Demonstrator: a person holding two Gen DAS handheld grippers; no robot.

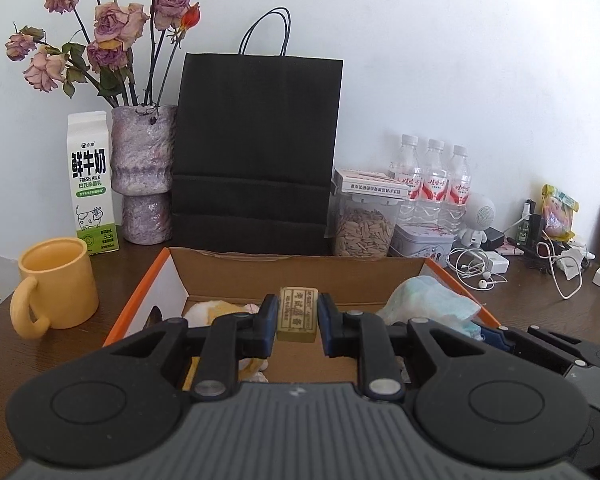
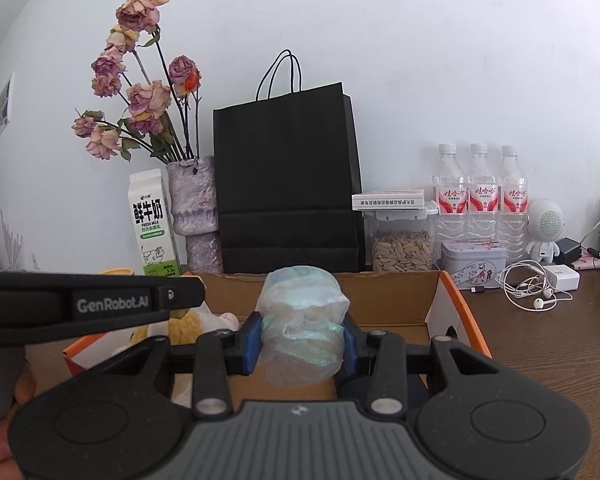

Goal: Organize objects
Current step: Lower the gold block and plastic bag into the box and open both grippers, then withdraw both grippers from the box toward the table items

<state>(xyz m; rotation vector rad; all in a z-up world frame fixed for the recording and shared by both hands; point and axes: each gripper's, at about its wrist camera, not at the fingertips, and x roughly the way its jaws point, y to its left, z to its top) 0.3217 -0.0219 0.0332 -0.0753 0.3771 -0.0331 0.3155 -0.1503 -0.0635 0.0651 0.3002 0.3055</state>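
Observation:
An open cardboard box (image 1: 300, 270) with orange edges stands on the wooden desk; it also shows in the right wrist view (image 2: 388, 292). My left gripper (image 1: 298, 312) is shut on a small olive-gold block with Chinese print (image 1: 298, 314), held over the box. My right gripper (image 2: 302, 340) is shut on a crumpled clear plastic bag (image 2: 302, 320) over the box; the bag shows at the right in the left wrist view (image 1: 428, 300). A yellow and white plush toy (image 1: 212, 312) lies in the box's left part, half hidden by the fingers.
Along the wall stand a milk carton (image 1: 91, 184), a vase of dried roses (image 1: 144, 172), a black paper bag (image 1: 256, 152), a seed jar (image 1: 364, 220), three water bottles (image 1: 434, 178) and a tin (image 1: 422, 242). A yellow mug (image 1: 56, 284) sits left of the box. Earphones, cables and chargers (image 1: 484, 268) lie right.

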